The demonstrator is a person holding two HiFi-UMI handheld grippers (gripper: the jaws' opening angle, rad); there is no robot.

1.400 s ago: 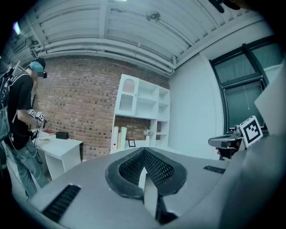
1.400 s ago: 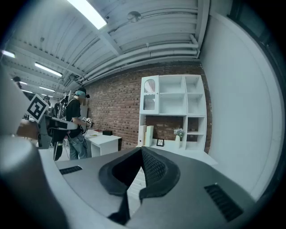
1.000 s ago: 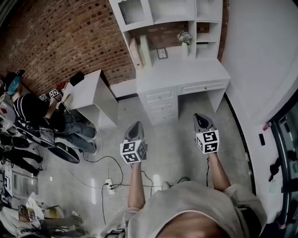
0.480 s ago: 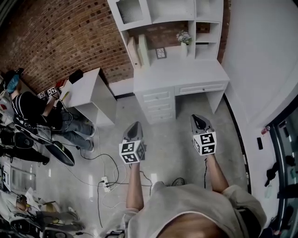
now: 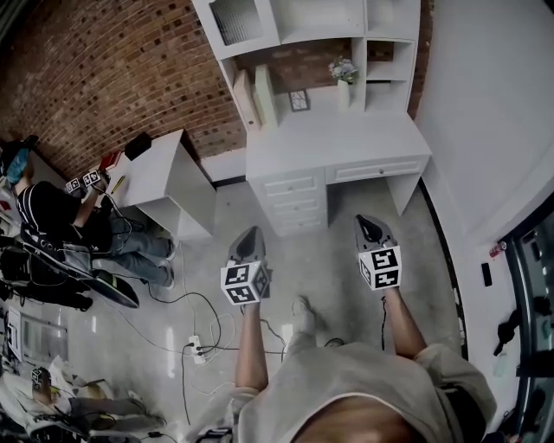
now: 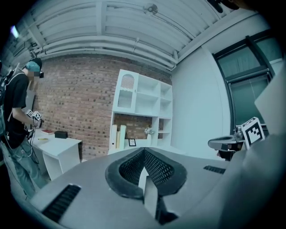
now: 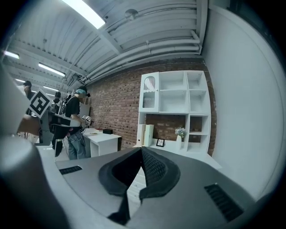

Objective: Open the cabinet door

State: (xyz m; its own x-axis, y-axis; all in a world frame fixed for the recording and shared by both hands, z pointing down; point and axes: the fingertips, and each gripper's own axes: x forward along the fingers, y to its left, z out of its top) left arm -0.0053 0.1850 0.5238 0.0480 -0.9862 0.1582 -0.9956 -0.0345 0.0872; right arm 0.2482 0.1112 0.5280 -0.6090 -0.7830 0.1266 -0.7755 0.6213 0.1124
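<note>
The white desk with a hutch (image 5: 333,138) stands against the brick wall ahead. Its cabinet door (image 5: 235,22), white with an arched mesh pane, is closed at the hutch's top left; it also shows in the left gripper view (image 6: 127,91) and the right gripper view (image 7: 149,93). My left gripper (image 5: 252,232) and right gripper (image 5: 369,220) hover side by side over the floor, well short of the desk. Both point toward it. The left gripper (image 6: 144,150) and the right gripper (image 7: 141,149) are each shut with nothing between the jaws.
A small white side table (image 5: 164,177) stands left of the desk, with a person (image 5: 52,212) beside it. Cables and a power strip (image 5: 197,348) lie on the floor at lower left. A white wall (image 5: 485,104) runs along the right. My foot (image 5: 303,313) shows below.
Both grippers and the camera have moved forward toward the desk, which now sits slightly nearer. My foot has stepped into view between the arms. The jaws stay shut.
</note>
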